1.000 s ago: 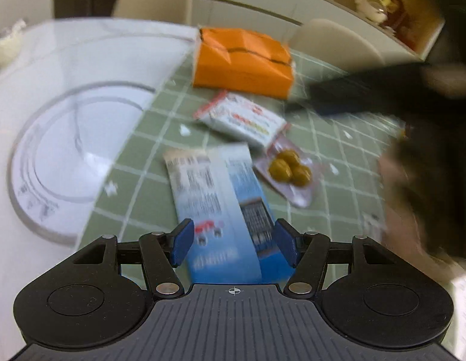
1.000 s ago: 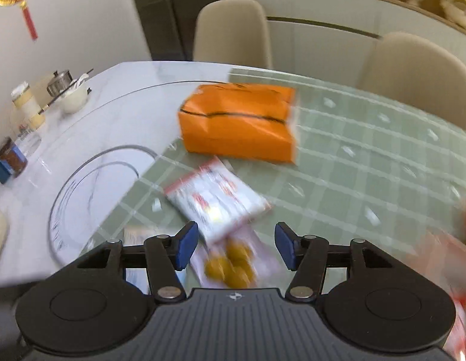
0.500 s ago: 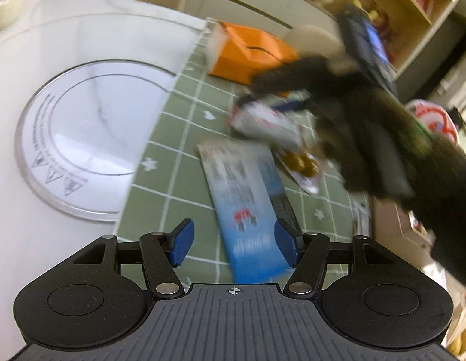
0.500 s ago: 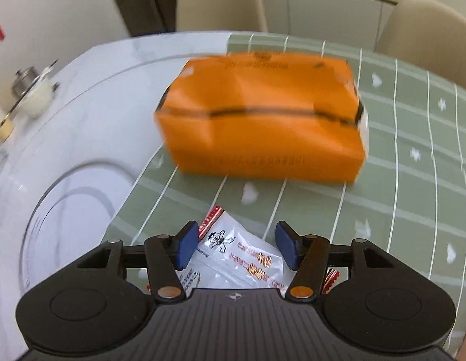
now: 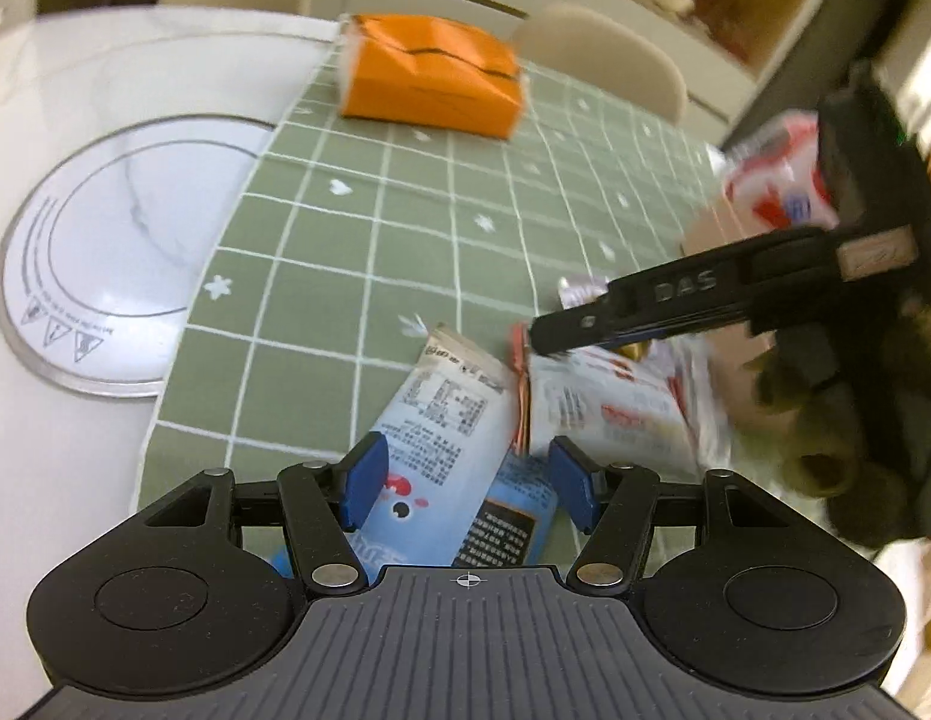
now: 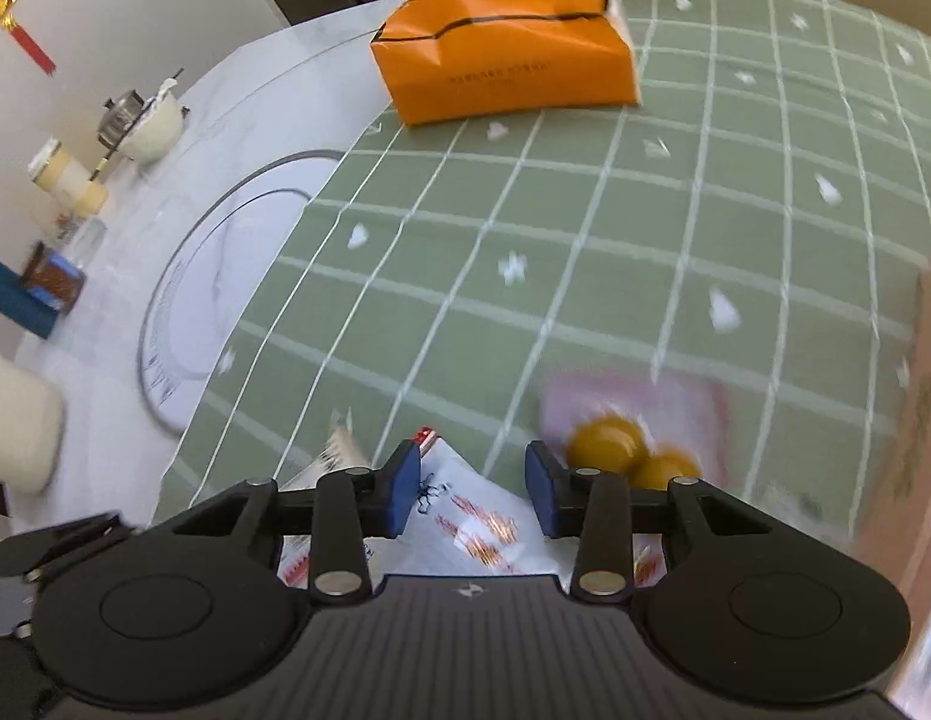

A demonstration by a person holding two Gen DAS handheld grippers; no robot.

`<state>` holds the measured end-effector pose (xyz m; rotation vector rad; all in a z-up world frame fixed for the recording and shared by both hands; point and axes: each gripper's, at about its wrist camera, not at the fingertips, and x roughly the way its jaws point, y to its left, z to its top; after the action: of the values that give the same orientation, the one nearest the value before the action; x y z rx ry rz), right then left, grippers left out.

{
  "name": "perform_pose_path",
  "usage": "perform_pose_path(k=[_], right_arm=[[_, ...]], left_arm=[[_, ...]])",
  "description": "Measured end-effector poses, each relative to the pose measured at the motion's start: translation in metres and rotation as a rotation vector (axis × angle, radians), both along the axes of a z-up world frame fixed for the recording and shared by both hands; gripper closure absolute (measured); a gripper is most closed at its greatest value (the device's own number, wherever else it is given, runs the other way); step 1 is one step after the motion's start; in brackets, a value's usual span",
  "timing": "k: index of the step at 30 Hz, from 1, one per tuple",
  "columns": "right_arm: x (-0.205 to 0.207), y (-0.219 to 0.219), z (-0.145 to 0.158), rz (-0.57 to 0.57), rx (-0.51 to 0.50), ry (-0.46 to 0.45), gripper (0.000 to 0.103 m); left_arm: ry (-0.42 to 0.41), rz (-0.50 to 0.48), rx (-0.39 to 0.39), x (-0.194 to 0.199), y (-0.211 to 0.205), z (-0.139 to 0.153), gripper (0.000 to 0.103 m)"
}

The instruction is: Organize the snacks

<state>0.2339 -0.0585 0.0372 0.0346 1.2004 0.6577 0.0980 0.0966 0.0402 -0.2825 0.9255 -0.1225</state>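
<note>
While the orange box sits at the far edge of the green checked cloth, the snacks lie loose well nearer than it, so sorting looks barely begun. Having just been closing, the right gripper straddles the white-and-red packet, pads not visibly pressing. The left gripper stands spread over the blue packet. Beside them lies the pouch of yellow balls. Only "DAS" on the right tool reads.
</note>
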Motion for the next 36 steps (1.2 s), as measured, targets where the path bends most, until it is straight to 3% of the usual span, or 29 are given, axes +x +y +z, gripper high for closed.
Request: perform_pose_path(k=[8, 11, 13, 16, 19, 21, 23, 26, 30, 31, 36], right_arm=[[-0.057, -0.039, 0.007, 0.079, 0.022, -0.021, 0.063], [-0.075, -0.045, 0.014, 0.172, 0.036, -0.044, 0.049], [-0.085, -0.047, 0.019, 0.200, -0.016, -0.110, 0.049], [-0.078, -0.048, 0.031, 0.121, -0.041, -0.210, 0.049], [-0.040, -0.043, 0.034, -0.064, 0.003, -0.182, 0.037], [-0.014, -0.036, 0.024, -0.100, -0.018, -0.135, 0.037], [0.002, -0.026, 0.010, -0.113, -0.121, -0.110, 0.039], [-0.012, -0.011, 0.005, -0.008, -0.202, -0.179, 0.044], [-0.048, -0.015, 0.009, 0.098, -0.175, -0.163, 0.046], [-0.056, -0.021, 0.011, 0.103, -0.167, -0.157, 0.055], [-0.090, -0.071, 0.021, 0.079, -0.135, -0.133, 0.056]], left_arm=[[0.044, -0.136, 0.143, -0.024, -0.035, 0.003, 0.038], [0.065, -0.214, 0.172, -0.035, -0.042, 0.005, 0.038], [0.078, -0.207, 0.169, -0.037, -0.042, 0.007, 0.038], [0.080, -0.141, 0.117, -0.034, -0.036, 0.011, 0.039], [0.065, -0.128, 0.078, -0.031, -0.039, 0.019, 0.039], [0.049, -0.153, 0.069, -0.034, -0.046, 0.024, 0.039], [0.039, -0.171, 0.054, -0.039, -0.052, 0.027, 0.039], [0.050, -0.184, 0.014, -0.047, -0.060, 0.021, 0.039], [0.086, -0.165, 0.023, -0.049, -0.070, 0.008, 0.039], [0.086, -0.155, 0.029, -0.048, -0.073, 0.008, 0.039], [0.091, -0.138, 0.041, -0.044, -0.093, 0.012, 0.039]])
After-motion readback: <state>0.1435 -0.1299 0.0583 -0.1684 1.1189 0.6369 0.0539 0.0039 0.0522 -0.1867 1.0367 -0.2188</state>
